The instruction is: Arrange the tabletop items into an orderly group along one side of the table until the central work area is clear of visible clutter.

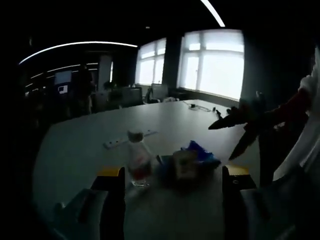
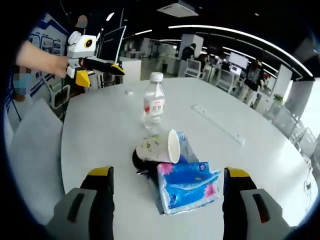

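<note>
1. You are holding the right gripper [image 2: 167, 186] with its jaws spread wide, touching nothing; the items are sitting between and just beyond them.
2. Your left gripper [image 1: 172, 181] is likewise standing wide apart and empty.
3. The water bottle [image 2: 153, 104] is standing upright; its fill level is hard to judge.
4. The paper cup [image 2: 159, 147] is lying on its side against the blue tissue pack [image 2: 187, 187]; the cup's inside is hidden.
5. A dark object [image 2: 141, 164] is hiding beneath the cup, unidentifiable.
6. All of them are sitting on the white table [image 2: 100, 130].

Both views sit low over the table [image 2: 100, 130], facing the same bottle [image 1: 138, 159] from opposite sides.
</note>
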A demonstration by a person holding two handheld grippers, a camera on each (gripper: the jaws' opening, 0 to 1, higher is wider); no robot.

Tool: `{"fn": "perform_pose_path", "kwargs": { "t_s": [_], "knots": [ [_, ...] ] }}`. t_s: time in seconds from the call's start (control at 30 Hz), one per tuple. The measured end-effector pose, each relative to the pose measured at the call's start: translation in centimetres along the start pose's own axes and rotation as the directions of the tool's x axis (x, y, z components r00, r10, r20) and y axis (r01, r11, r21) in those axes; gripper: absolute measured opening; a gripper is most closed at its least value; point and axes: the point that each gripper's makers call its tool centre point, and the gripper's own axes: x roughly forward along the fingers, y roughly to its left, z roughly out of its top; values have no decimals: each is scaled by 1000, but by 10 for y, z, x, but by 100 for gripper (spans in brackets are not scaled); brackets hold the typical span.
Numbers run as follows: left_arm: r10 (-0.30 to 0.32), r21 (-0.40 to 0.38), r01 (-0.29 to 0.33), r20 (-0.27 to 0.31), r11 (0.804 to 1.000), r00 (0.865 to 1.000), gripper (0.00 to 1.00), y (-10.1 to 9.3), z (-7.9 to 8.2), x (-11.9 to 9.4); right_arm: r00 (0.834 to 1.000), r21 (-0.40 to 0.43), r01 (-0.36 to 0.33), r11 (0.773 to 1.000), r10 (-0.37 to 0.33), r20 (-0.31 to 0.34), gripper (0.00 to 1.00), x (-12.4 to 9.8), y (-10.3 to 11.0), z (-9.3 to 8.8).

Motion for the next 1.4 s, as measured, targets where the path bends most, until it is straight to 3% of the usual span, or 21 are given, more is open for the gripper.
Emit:
{"fn": "perform_pose_path", "kwargs": {
  "t_s": [0.87, 1.4],
  "knots": [
    [-32, -3, 32, -22, 999, 999, 75, -33, -17, -13, 992, 97, 106, 990, -99, -75, 88, -74, 1, -77],
    [-36, -14, 35, -23, 999, 999, 75, -40, -29, -27, 985, 114, 156, 981, -146, -89, 88, -91, -4, -85]
  ]
}}
